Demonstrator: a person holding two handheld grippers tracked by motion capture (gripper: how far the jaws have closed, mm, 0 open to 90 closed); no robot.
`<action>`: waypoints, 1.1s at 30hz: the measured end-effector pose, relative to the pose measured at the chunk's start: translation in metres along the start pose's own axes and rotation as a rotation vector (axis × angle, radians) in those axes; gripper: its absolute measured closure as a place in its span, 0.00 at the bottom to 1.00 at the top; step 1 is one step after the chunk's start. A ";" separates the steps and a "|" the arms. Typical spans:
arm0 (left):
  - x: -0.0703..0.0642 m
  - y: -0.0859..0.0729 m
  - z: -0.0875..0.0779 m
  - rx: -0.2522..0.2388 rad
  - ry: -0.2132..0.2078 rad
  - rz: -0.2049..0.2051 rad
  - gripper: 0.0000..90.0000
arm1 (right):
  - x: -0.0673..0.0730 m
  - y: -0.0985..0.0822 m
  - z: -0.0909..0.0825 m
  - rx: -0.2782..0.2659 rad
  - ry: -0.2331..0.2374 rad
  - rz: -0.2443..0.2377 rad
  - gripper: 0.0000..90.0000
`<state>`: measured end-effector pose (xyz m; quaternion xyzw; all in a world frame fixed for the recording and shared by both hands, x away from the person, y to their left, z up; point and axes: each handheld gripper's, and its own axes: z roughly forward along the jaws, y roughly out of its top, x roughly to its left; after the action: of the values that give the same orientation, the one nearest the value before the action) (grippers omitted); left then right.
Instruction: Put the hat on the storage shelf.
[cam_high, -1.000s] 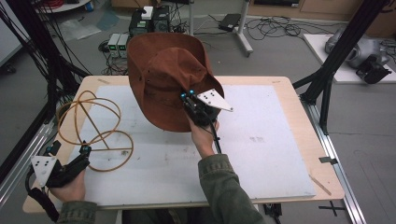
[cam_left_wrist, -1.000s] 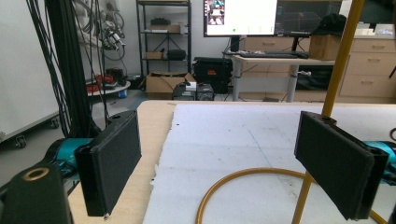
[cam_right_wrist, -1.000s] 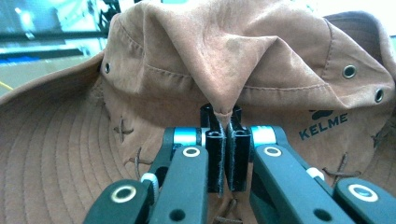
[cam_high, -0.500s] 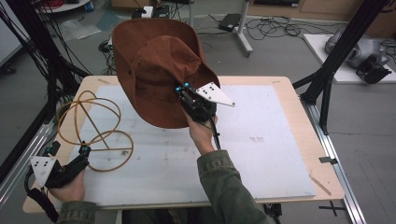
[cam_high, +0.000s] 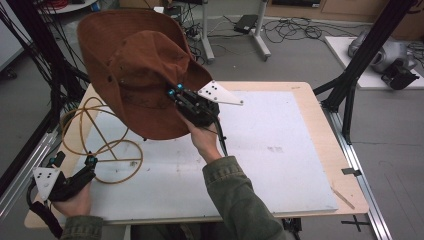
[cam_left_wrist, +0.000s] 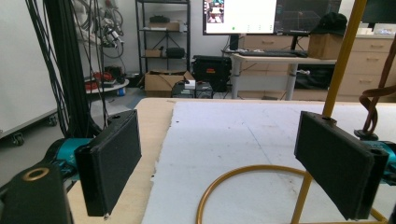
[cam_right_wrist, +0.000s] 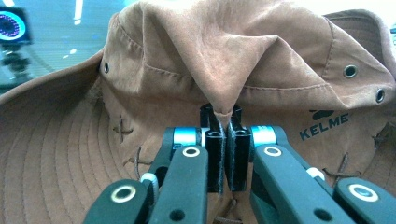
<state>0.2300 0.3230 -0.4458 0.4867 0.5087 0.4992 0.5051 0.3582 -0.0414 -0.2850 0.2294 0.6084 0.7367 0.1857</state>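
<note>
Hat (cam_high: 135, 75) hangs lifted, pinched at its crown by the right gripper (cam_high: 175, 95); next, carry it over the stand (cam_high: 100, 145) beside the released left gripper (cam_high: 75, 167)

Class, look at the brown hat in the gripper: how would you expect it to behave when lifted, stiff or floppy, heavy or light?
The hat is probably floppy: its crown folds into a pinched ridge where the right gripper clamps it. It seems light, since one small pinch holds it above the table. The stitched brim keeps a curve, so it is likely somewhat firmer.
</note>
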 end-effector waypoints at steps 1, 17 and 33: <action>0.000 0.000 0.000 0.004 -0.002 0.000 0.17 | 0.003 0.001 0.002 0.006 0.012 -0.009 0.99; 0.003 0.000 -0.002 -0.005 0.002 -0.015 0.17 | 0.035 0.009 0.028 0.054 0.186 -0.021 0.99; 0.009 0.001 -0.006 -0.006 0.019 -0.031 0.17 | 0.058 -0.013 0.055 0.066 0.259 -0.022 0.99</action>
<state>0.2237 0.3321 -0.4456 0.4724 0.5196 0.4973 0.5094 0.3412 0.0376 -0.2825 0.1319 0.6537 0.7376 0.1061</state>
